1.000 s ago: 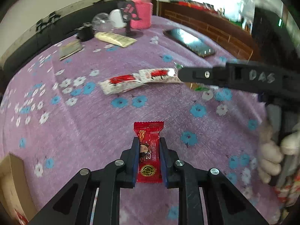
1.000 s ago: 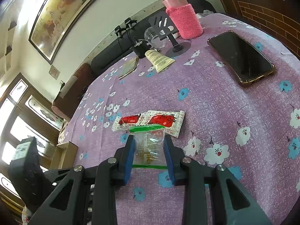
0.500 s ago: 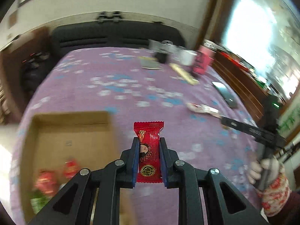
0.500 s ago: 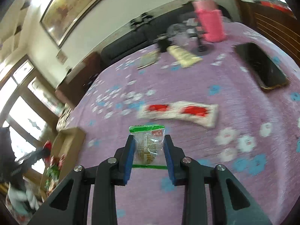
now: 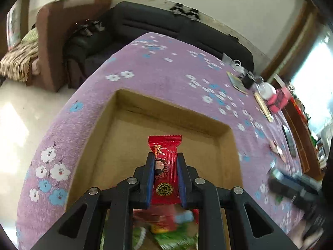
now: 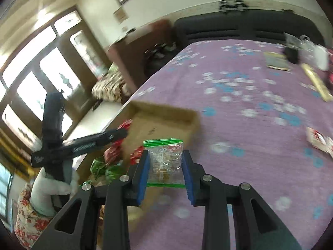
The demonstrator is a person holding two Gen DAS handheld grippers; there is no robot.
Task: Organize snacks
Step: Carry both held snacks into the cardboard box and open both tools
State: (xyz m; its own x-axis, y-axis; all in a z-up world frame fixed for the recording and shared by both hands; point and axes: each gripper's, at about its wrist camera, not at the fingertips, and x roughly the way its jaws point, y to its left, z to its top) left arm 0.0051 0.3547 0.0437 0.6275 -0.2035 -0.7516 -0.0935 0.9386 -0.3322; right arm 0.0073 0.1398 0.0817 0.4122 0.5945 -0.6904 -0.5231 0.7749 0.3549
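My left gripper [image 5: 165,162] is shut on a red candy packet [image 5: 165,166] and holds it over the open cardboard box [image 5: 124,102]. Several red and green snacks [image 5: 166,229] lie in the box's near end. My right gripper [image 6: 165,162] is shut on a clear snack bag with green edges [image 6: 164,162], above the purple flowered tablecloth [image 6: 249,104] by the box's right wall [image 6: 164,112]. The left gripper [image 6: 122,132] also shows in the right wrist view over the box. The right gripper shows blurred in the left wrist view [image 5: 276,179].
A red-and-white snack packet [image 6: 320,140] lies on the cloth to the right. A phone [image 5: 289,139], pink bottle [image 5: 278,102], tube and small items sit at the table's far end. A black sofa [image 5: 166,25] and brown armchair [image 5: 62,31] stand beyond the table edge.
Both grippers have swung left from the table's middle to the box, each still holding its snack. The left gripper is now over the box; the right one is beside it.
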